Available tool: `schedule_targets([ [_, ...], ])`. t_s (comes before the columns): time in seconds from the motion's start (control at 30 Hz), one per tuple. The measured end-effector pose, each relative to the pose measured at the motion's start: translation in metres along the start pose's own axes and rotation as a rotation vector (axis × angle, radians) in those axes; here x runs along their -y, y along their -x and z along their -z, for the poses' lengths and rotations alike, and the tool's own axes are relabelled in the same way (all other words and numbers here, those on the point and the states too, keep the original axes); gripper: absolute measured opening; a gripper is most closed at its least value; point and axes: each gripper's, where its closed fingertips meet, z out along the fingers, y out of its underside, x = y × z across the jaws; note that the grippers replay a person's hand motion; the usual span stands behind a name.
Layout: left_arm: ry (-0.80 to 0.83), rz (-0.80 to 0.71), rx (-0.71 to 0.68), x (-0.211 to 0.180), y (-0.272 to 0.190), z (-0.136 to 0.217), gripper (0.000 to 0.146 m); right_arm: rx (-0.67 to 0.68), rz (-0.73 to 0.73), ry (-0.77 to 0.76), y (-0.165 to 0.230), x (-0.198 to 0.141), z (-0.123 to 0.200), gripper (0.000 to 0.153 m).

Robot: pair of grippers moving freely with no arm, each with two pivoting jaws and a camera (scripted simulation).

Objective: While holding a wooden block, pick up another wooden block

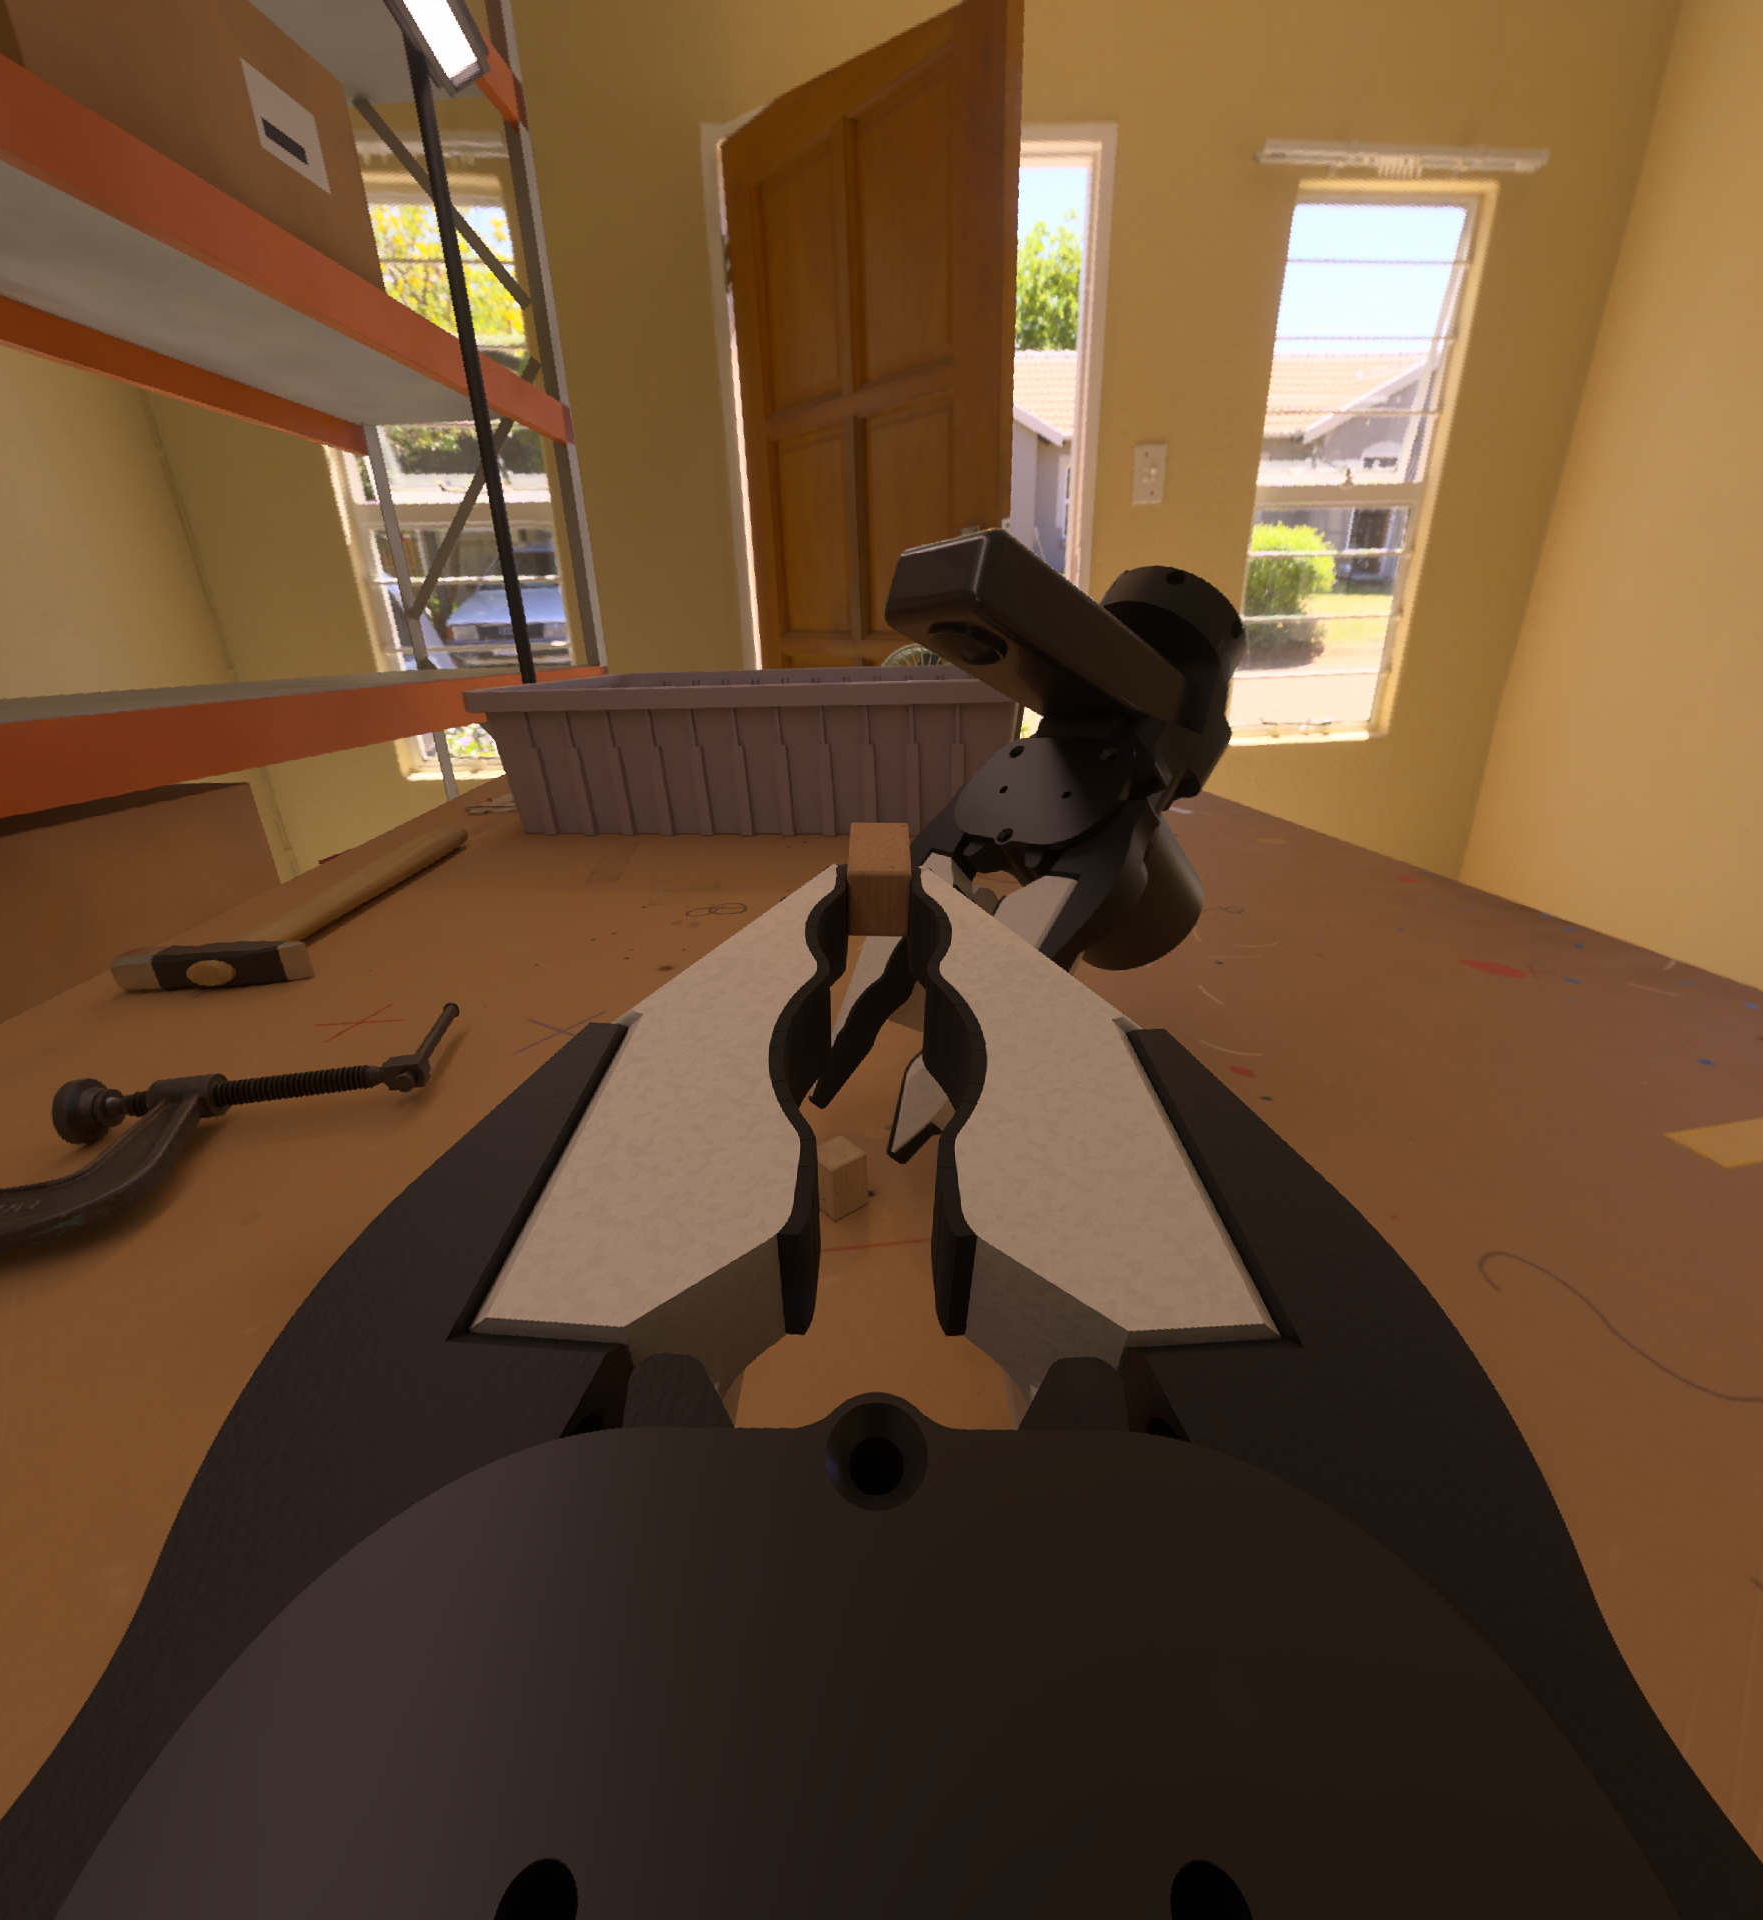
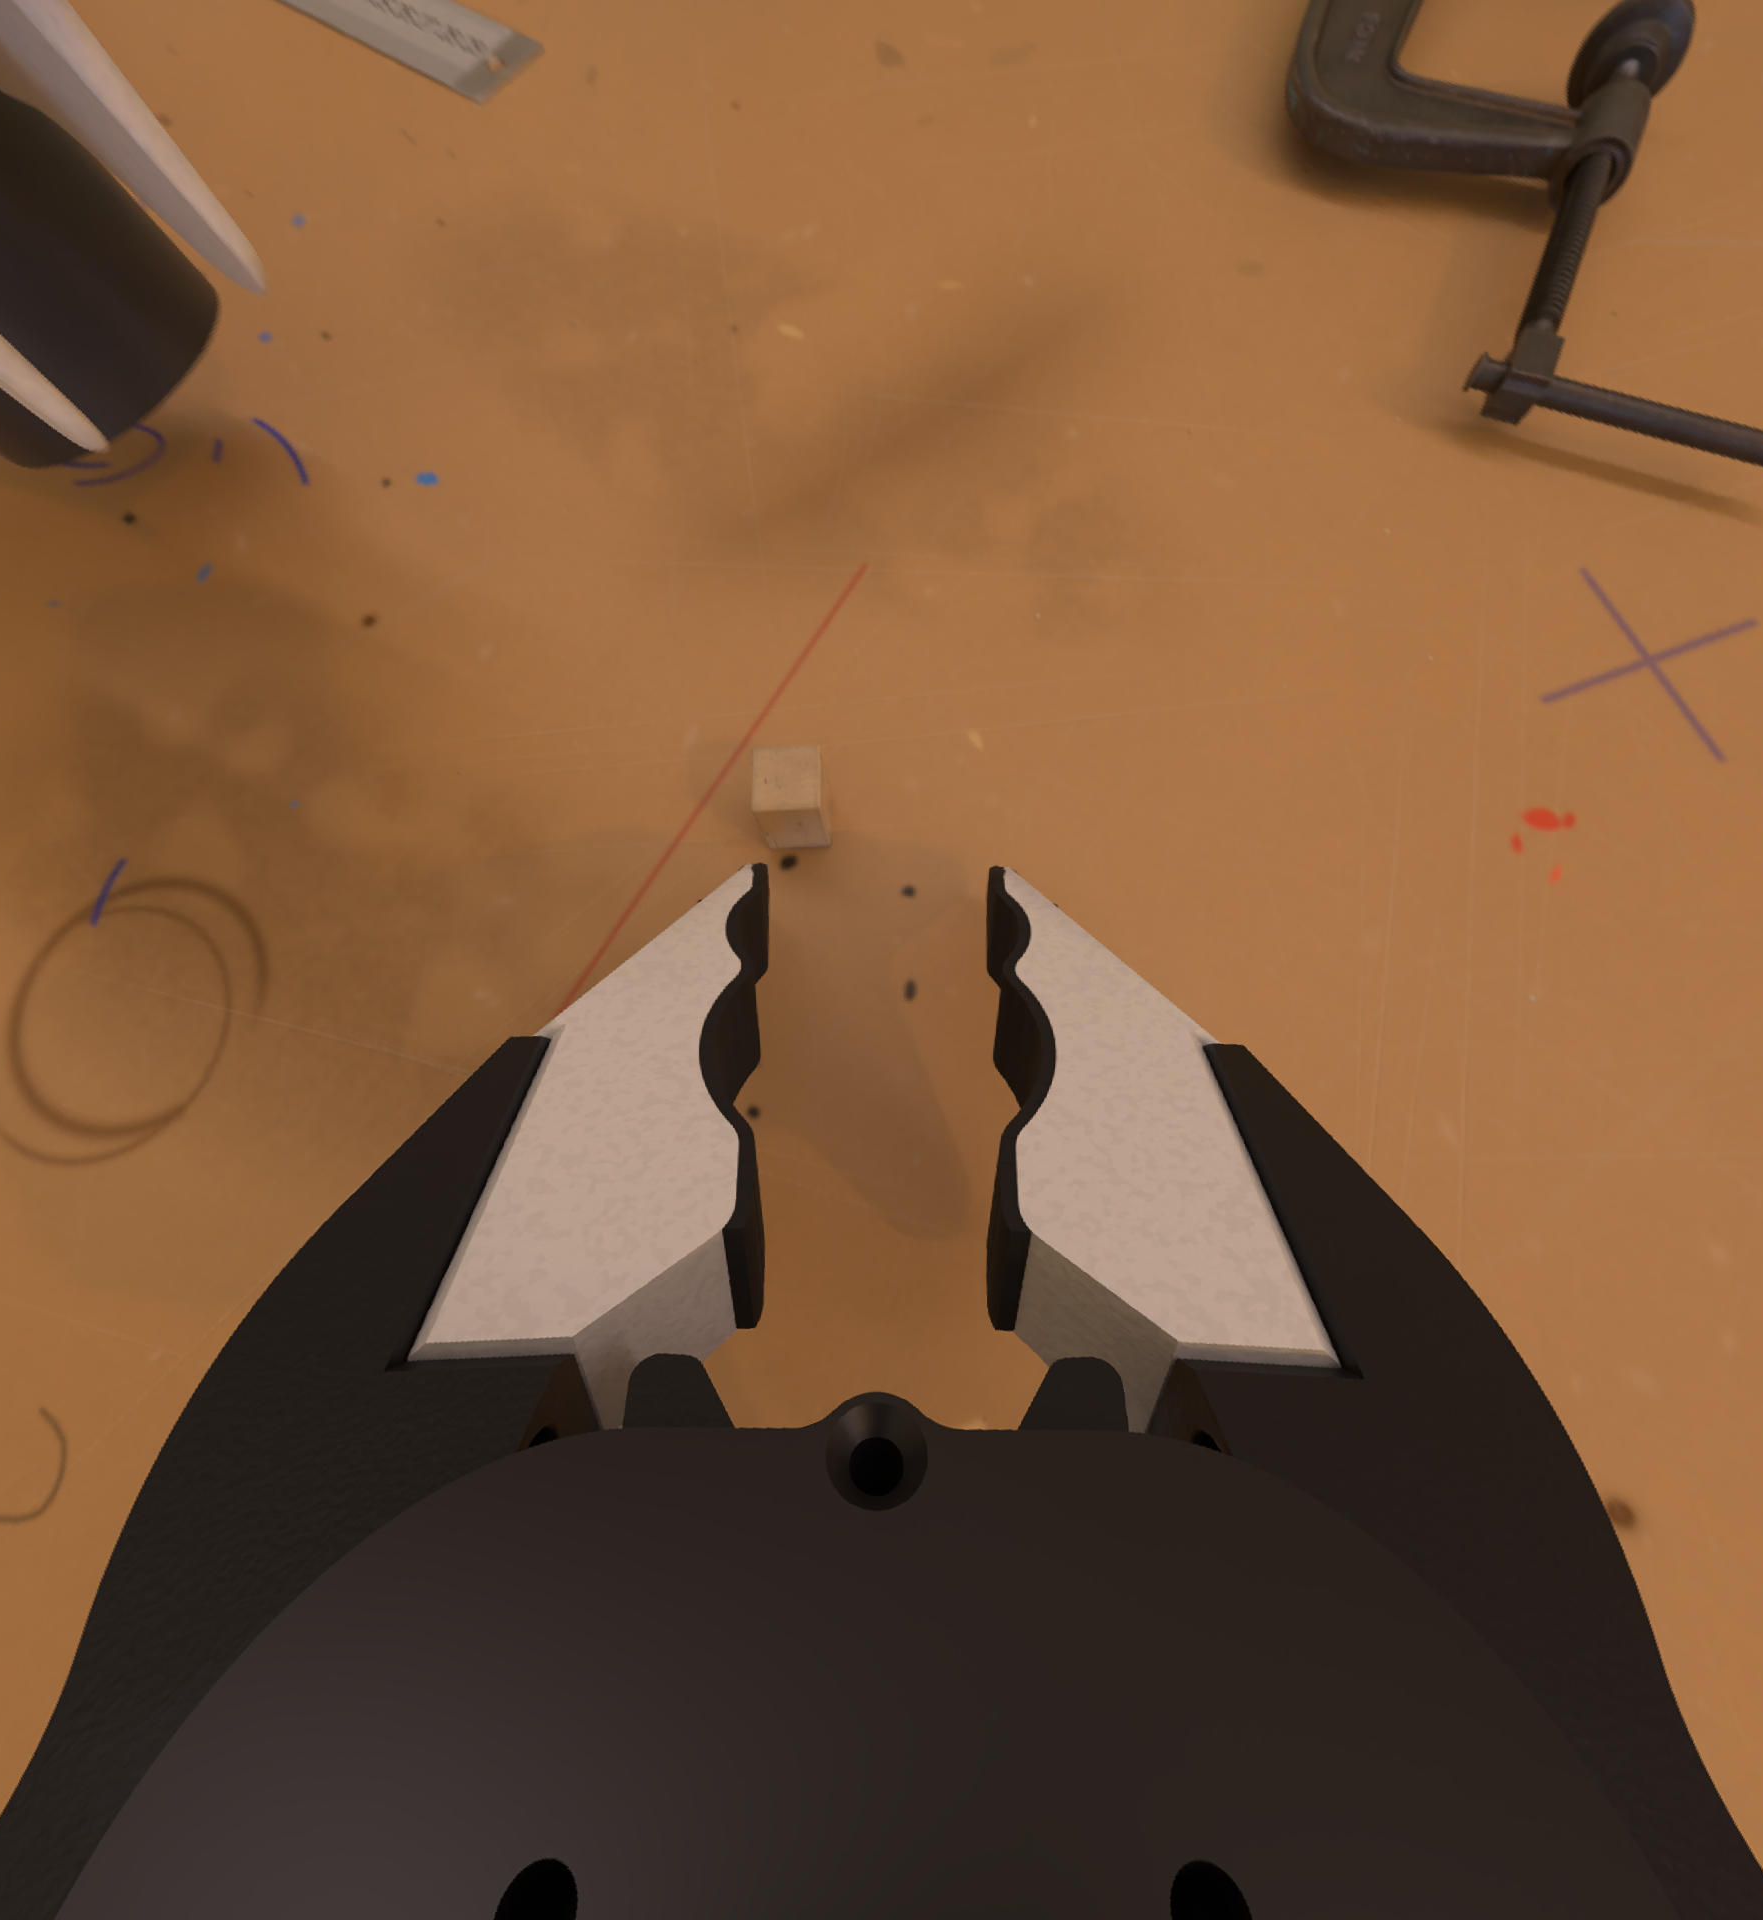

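Observation:
My left gripper [image 1: 878, 883] is shut on a wooden block [image 1: 878, 878], held at its fingertips above the workbench. A second, paler wooden block [image 1: 843, 1176] stands on the bench below, seen through the gap between the left fingers. In the right wrist view this block [image 2: 792, 795] lies just beyond my right gripper [image 2: 878, 883], slightly left of its centre line. The right gripper is open and empty, pointing down at the bench. It also shows in the left wrist view [image 1: 856, 1127], its tips close beside the block on the bench. The left gripper's fingers [image 2: 181, 208] show at the top left of the right wrist view.
A C-clamp [image 1: 129, 1132] [image 2: 1542, 156] and a hammer [image 1: 233, 956] lie on the bench to the left. A grey bin [image 1: 742, 753] stands at the far edge. Orange shelving [image 1: 233, 343] with a cardboard box rises on the left. A metal ruler [image 2: 420, 36] lies nearby.

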Motion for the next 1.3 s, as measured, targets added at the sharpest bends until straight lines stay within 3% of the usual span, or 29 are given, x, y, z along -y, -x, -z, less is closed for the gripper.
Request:
schedule_targets([
  [0.13,-0.013,0.015,0.009,0.001,0.001,0.001,0.010,-0.053,0.000,0.029,0.001,-0.004,0.003,0.049],
  [0.37,-0.012,-0.008,0.002,0.003,-0.004,0.002,0.010,-0.105,-0.010,0.088,0.001,-0.010,0.000,0.046],
  [0.63,-0.023,-0.027,0.040,0.006,0.001,0.006,0.010,-0.055,-0.042,0.077,0.004,-0.002,-0.007,0.044],
  [0.8,-0.062,-0.013,0.092,0.012,0.009,0.011,0.010,0.041,0.116,0.055,0.023,0.005,-0.017,0.044],
  [1.03,-0.069,-0.023,0.106,0.013,0.010,0.012,0.010,-0.040,0.092,0.032,0.015,0.007,-0.017,0.033],
  [1.3,-0.062,-0.017,0.099,0.012,0.010,0.012,0.010,-0.038,0.091,0.024,0.016,0.009,-0.022,0.023],
])
